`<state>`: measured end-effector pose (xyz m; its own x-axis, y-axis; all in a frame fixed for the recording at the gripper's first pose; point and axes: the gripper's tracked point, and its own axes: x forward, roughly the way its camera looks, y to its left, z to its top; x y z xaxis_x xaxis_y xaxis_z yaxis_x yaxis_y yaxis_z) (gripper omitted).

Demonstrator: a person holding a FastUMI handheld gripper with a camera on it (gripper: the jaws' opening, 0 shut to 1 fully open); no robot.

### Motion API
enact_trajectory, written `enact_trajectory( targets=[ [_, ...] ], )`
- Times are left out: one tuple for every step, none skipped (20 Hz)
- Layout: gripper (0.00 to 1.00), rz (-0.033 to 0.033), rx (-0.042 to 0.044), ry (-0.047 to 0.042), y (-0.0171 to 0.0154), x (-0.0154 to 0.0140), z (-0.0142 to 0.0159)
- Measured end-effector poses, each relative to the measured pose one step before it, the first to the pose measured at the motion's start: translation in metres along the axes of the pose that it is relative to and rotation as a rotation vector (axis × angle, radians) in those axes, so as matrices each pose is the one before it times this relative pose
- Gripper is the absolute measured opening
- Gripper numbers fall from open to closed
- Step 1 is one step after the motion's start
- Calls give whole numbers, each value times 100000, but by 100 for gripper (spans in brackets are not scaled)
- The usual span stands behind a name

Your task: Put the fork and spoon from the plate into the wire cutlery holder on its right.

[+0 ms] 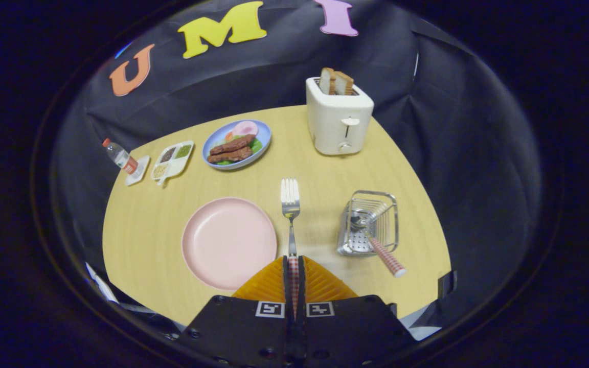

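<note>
My gripper (293,261) is shut on the fork (290,204), clamping its red-checked handle between the orange fingers (269,283). The steel tines point straight ahead, over the table between the plate and the holder. The pink plate (229,243) lies bare just left of the fingers. To the right stands the wire cutlery holder (368,222). The spoon (376,240) rests in it, bowl down inside, with its red-checked handle leaning out over the near rim.
On the round wooden table (320,168), a white toaster (339,115) with two bread slices stands beyond the fork. A blue plate of food (236,144), a divided white tray (172,159) and a small bottle (119,155) sit far left.
</note>
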<state>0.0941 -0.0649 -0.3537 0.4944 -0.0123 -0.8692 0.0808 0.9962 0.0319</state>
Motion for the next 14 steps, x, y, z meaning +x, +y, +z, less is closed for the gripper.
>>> enact_trajectory(
  targets=[
    [1,-3209,951,-293,-1730,-239,540],
    [1,-2213,435,307,-1330,-343,353],
    [1,-963,973,1265,-1016,-423,100],
    [1,331,1292,2528,-715,-306,41],
    [1,758,1184,2794,-601,-244,-169],
    [1,1756,982,2425,-422,-416,-117],
    [1,808,986,2335,-425,-341,-150],
    [1,-55,40,2865,-565,-148,-254],
    [1,276,48,2706,-502,-161,-293],
    [1,845,-423,2246,-314,-295,-175],
    [1,-296,-682,3115,-478,-45,-272],
    [1,-250,-314,2903,-559,59,-164],
    [1,-30,-582,3256,-393,118,-138],
    [1,-200,-131,3303,-401,130,-116]
  ],
)
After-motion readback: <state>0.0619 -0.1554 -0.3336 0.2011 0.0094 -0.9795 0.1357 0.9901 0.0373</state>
